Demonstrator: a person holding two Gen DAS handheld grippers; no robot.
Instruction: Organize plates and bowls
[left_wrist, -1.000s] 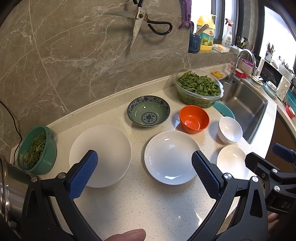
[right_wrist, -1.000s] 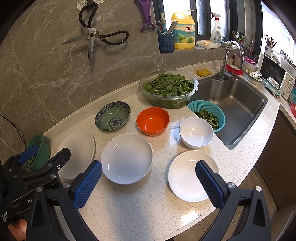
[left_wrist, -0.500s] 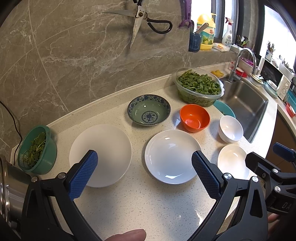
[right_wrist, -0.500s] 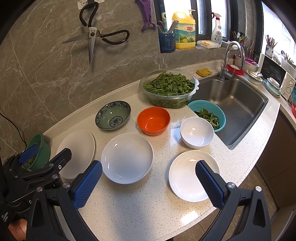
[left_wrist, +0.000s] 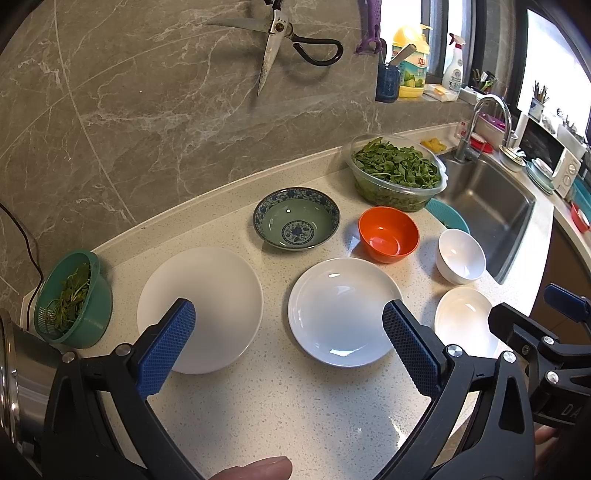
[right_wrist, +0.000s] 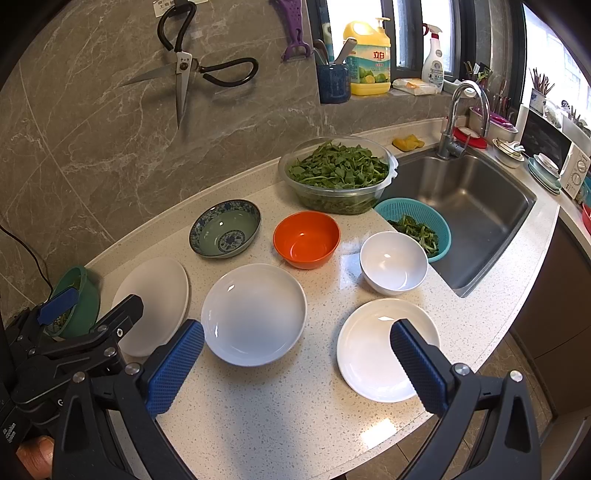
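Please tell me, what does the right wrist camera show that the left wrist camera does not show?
Only the right wrist view shows the greens inside the teal colander beside the sink; it also shows the left gripper.

Only the left wrist view shows the greens inside the green basket, a fingertip, and the right gripper.

Both show the orange bowl, the patterned bowl and the scissors.

Speckled counter (right_wrist: 295, 413) (plates (right_wrist: 254, 314), bowls (right_wrist: 306, 239))
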